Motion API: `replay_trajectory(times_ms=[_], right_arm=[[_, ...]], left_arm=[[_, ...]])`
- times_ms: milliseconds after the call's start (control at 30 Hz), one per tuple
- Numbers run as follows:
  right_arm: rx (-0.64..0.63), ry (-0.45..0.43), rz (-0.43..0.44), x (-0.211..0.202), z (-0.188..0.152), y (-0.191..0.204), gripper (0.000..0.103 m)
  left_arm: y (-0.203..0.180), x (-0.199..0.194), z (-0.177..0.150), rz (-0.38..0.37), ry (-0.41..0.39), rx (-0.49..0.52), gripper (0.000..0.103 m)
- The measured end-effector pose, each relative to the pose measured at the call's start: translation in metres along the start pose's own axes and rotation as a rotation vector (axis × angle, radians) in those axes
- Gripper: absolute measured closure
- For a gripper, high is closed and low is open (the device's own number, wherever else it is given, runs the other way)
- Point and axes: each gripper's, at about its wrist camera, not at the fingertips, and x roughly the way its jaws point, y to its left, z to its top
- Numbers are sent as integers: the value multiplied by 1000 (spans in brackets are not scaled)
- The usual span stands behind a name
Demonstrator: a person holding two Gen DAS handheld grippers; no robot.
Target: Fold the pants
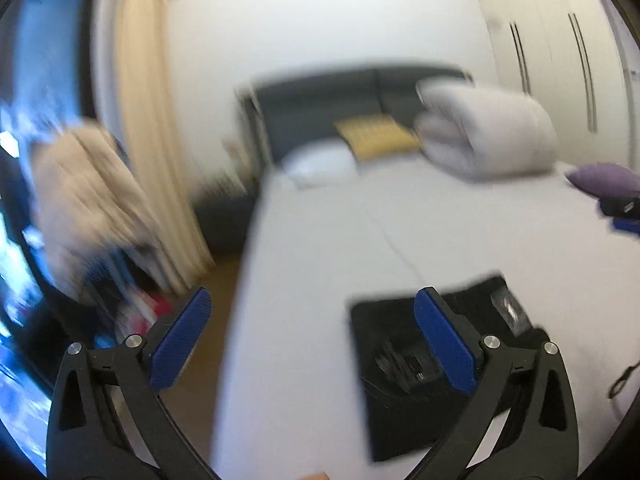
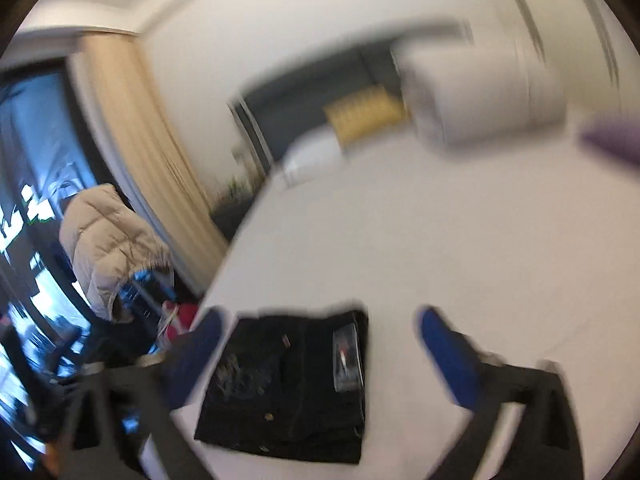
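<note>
My left gripper (image 1: 312, 312) is spread wide, with nothing between its blue ribbed pads (image 1: 182, 340). My right gripper (image 2: 320, 344) is also spread wide and empty; its pads (image 2: 448, 356) look smeared because the picture is blurred.

The pants (image 2: 288, 384) lie on the bed (image 2: 440, 240), near its left edge, folded into a flat, almost square black packet. The cloth looks like dark denim, with small metal rivets and a shiny clear label on the right part. In the left view the same packet (image 1: 400, 392) shows partly behind my right-hand pad.

The bed has a smooth white sheet with a thin crease across it. At the far end there is a dark grey headboard (image 1: 320, 108), a flat white pillow (image 1: 320, 164), a yellow textured cushion (image 1: 376, 136) and a thick white duvet (image 1: 484, 132) rolled into a soft cylinder. A purple thing (image 1: 604, 180) comes in at the right edge; I cannot tell what it is. Left of the bed hang a beige curtain (image 2: 136, 128) and a beige quilted jacket (image 2: 108, 248).
</note>
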Motion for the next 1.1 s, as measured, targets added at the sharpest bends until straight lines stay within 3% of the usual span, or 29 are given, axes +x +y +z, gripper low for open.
replay_trajectory(times_ms=[100,233,267,333,467,600,733,867,1100], right_arm=[[-36,-136,-36,-50,13,25,0],[-21,-187,-43,-96,34,46,0],[-20,-193,-54,-109,41,51,0],[-14,-207,-67,-130,51,59,0],[-2,-290,-77,-177,61,73,0],[1,-349,-93,-205,62,84,0],[-35,-269,-133,-198,52,92,0],[-42,-134,-175,-175,36,97,0],[-42,103,-236,-134,-3,97,0]], left_arm=[[-15,-67,18,64,-51,-34,0],[-19,-146,33,69,-179,-45,0],[-12,-162,35,86,-175,-52,0],[1,-185,42,43,-155,-78,0],[-16,-223,61,33,-130,-94,0],[-14,-250,68,25,-31,-96,0],[-22,-254,60,13,72,-125,0],[-27,-232,40,-22,166,-158,0],[-32,-178,1,-20,312,-172,0]])
